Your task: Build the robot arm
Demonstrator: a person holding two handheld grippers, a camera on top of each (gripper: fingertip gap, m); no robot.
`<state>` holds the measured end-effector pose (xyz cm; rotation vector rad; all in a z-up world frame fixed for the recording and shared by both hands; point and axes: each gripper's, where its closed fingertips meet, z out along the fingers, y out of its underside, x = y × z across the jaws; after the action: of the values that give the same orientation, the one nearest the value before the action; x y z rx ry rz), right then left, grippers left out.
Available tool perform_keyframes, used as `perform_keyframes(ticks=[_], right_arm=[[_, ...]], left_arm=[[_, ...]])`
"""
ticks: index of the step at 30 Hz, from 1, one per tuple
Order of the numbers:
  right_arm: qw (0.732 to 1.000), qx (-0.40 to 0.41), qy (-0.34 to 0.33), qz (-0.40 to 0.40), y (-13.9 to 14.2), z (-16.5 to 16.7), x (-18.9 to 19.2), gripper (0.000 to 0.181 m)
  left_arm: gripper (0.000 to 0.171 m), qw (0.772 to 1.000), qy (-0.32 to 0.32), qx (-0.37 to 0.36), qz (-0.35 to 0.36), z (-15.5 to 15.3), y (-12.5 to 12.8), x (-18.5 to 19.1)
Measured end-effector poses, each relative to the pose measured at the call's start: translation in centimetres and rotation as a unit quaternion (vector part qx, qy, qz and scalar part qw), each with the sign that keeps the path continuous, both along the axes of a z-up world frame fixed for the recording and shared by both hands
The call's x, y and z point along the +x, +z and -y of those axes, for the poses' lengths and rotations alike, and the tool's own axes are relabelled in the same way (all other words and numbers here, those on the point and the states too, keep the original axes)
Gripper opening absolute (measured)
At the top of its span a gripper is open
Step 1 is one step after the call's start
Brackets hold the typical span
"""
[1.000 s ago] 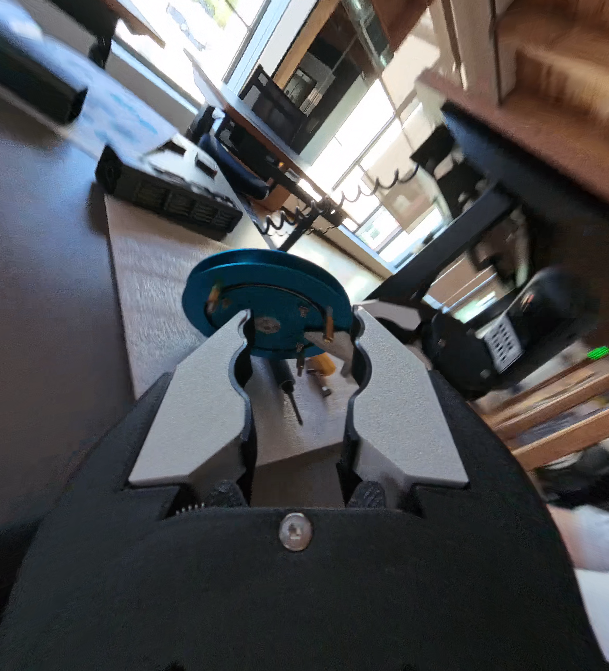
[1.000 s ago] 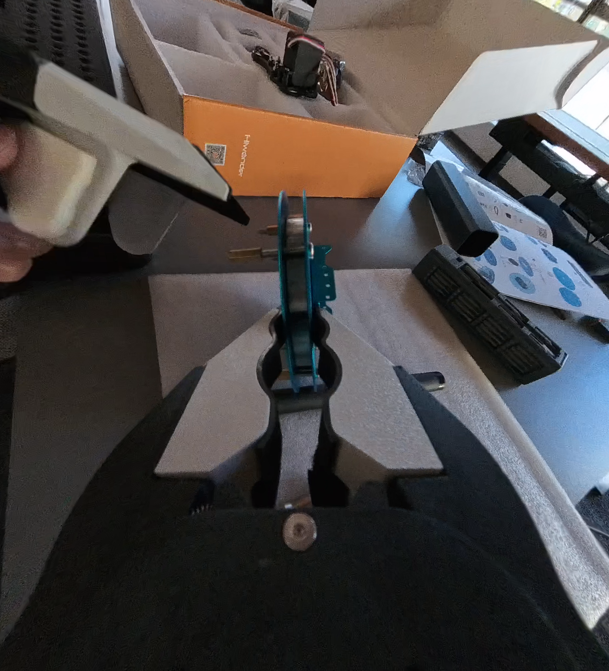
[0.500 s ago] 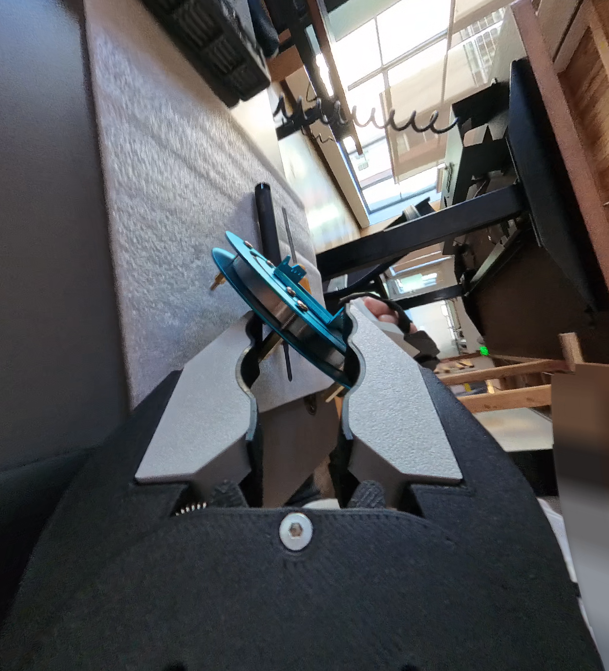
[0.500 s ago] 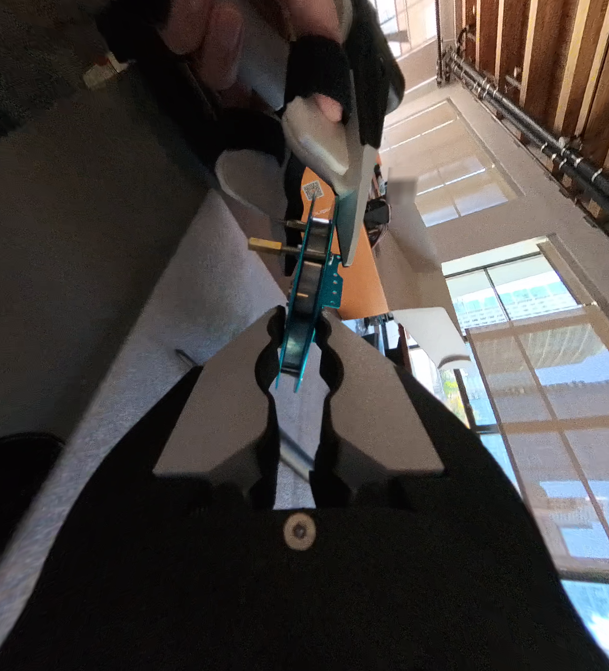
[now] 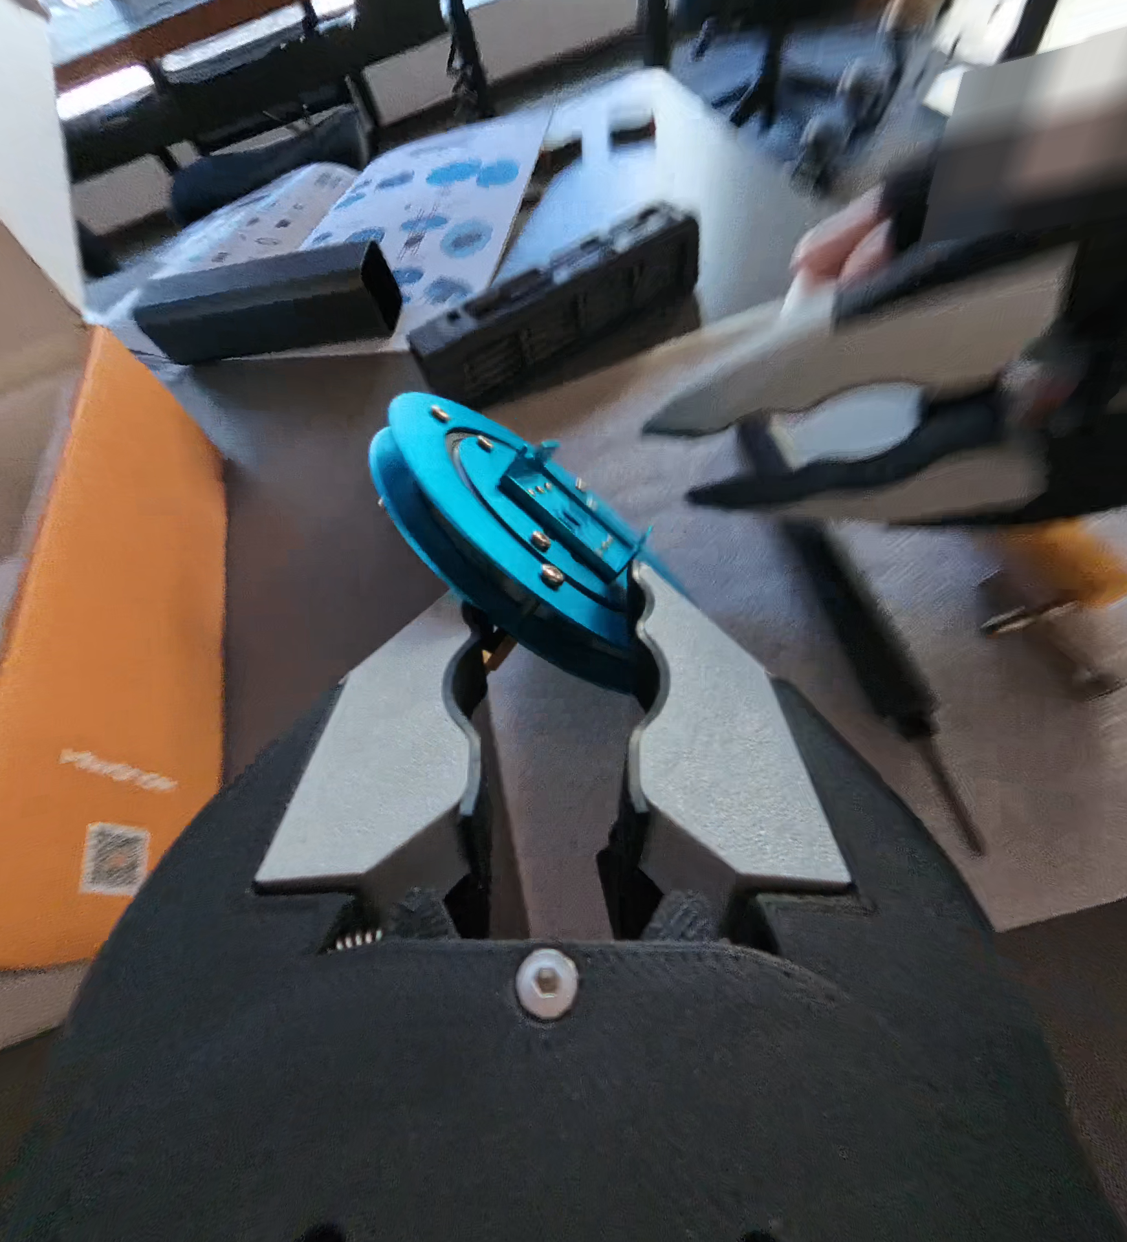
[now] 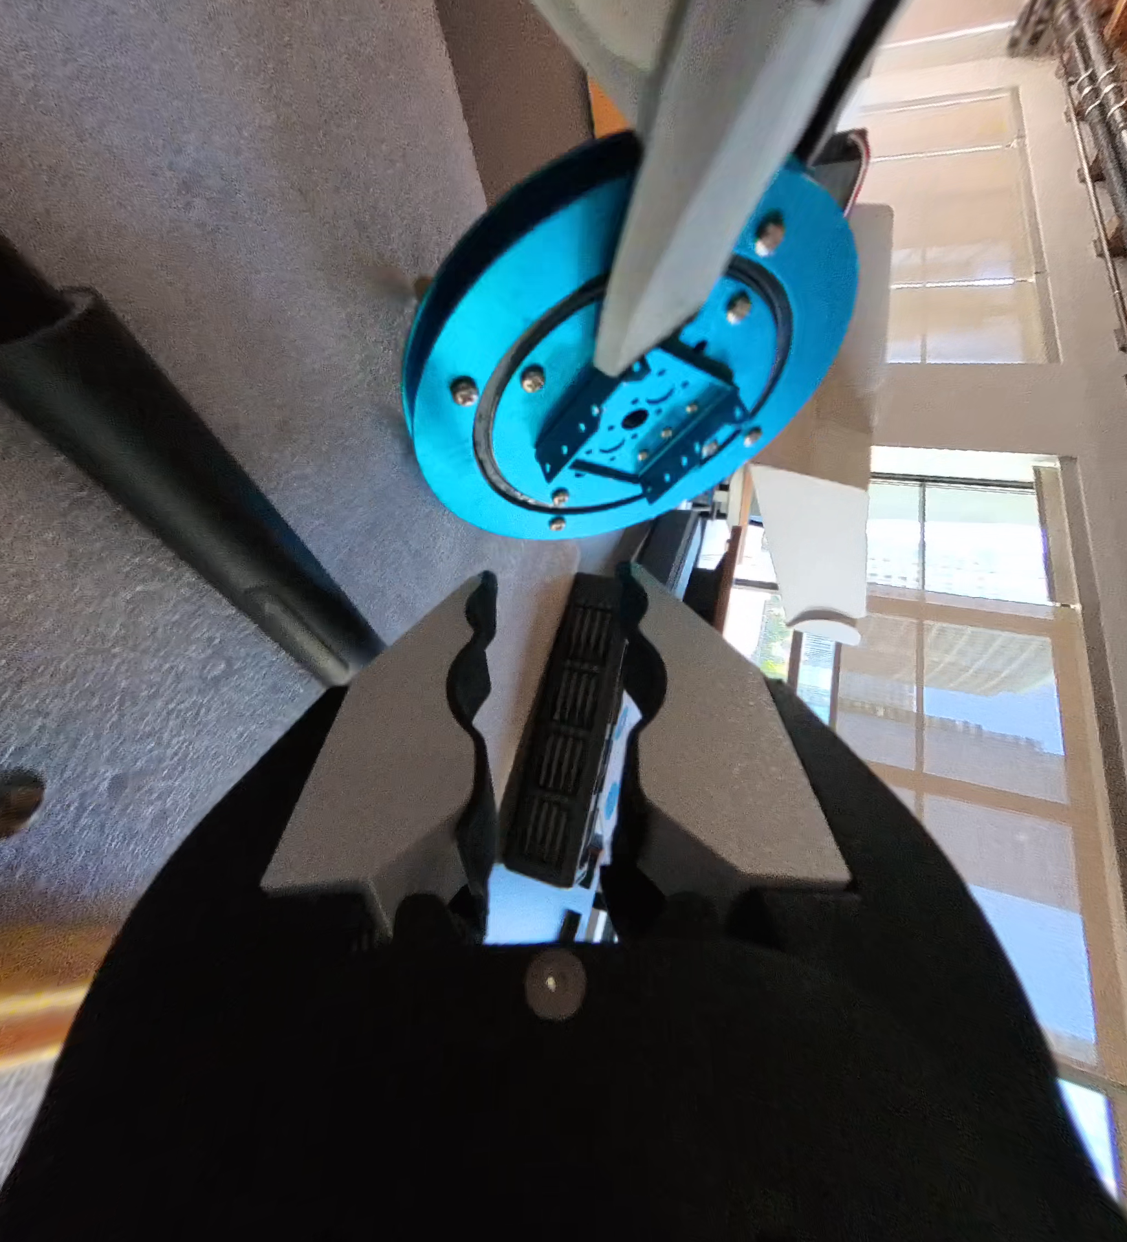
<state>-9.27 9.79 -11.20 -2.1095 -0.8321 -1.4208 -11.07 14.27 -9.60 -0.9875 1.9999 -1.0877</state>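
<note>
Left wrist view: blue disc clamped (tilted) in left tool

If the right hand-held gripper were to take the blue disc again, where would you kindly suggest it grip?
I would grip the blue disc by its thin outer rim, on the bare edge nearest the right hand-held gripper, coming in edge-on. The left hand-held gripper already clamps the opposite edge, and the raised bracket at the centre crowds the face.

Orange box left; black tube, vented black bar behind, on grey mat.
</note>
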Motion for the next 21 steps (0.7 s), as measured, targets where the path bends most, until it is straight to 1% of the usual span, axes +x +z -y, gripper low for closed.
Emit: perform_keyframes(ticks=[1,2,4,5,6,7,9,10,11,12,15,17,19,21], right_arm=[[1.000,0.003,0.002,-0.025,-0.2,0.6,-0.4,0.035],[0.998,0.011,0.004,-0.060,-0.4,1.2,-0.9,0.036],[0.990,0.069,-0.008,-0.124,0.4,2.2,-1.2,0.036],[0.976,0.106,-0.016,-0.188,0.6,2.3,-1.6,0.036],[0.954,0.149,-0.023,-0.260,0.9,2.2,-2.1,0.038],[0.925,0.195,-0.032,-0.323,1.4,1.9,-2.2,0.043],[0.870,0.261,-0.052,-0.415,2.1,1.5,-2.0,0.048],[0.850,0.275,-0.049,-0.446,2.3,1.1,-2.2,0.050],[0.839,0.285,-0.047,-0.461,2.4,0.8,-2.3,0.050],[0.834,0.287,-0.047,-0.469,2.4,0.5,-2.3,0.050],[0.823,0.257,-0.040,-0.504,1.8,-0.5,-2.7,0.050],[0.819,0.242,-0.030,-0.520,2.0,-1.0,-2.7,0.055],[0.816,0.240,-0.028,-0.525,3.0,-1.3,-1.9,0.064],[0.806,0.247,-0.003,-0.537,5.0,-1.7,-1.7,0.065]], left_arm=[[0.038,0.999,0.005,0.030,0.019,-0.1,-0.2,-0.3],[0.038,0.999,0.003,0.035,0.035,0.1,-0.2,-0.7],[0.037,0.999,0.012,0.030,0.039,-0.1,-0.6,-1.3],[0.037,0.999,0.016,0.012,0.034,-0.2,-0.7,-1.6],[0.036,0.999,0.017,-0.005,0.028,-0.3,-0.8,-1.8],[0.037,0.999,0.017,-0.015,0.025,-0.4,-0.9,-2.1],[0.038,0.999,0.010,-0.012,0.033,-0.2,-0.9,-2.5],[0.039,0.999,0.004,0.000,0.035,-0.1,-0.9,-2.8],[0.040,0.999,0.000,0.014,0.036,0.1,-0.9,-3.0],[0.040,0.999,-0.004,0.025,0.036,0.3,-0.8,-3.3],[0.041,0.999,-0.016,0.027,0.036,0.9,-0.4,-3.8],[0.041,0.999,-0.021,0.031,0.036,1.0,-0.3,-3.8],[0.040,0.997,-0.023,0.055,0.042,0.8,-0.4,-3.7],[0.040,0.997,-0.029,0.063,0.046,0.9,-0.4,-3.7]])
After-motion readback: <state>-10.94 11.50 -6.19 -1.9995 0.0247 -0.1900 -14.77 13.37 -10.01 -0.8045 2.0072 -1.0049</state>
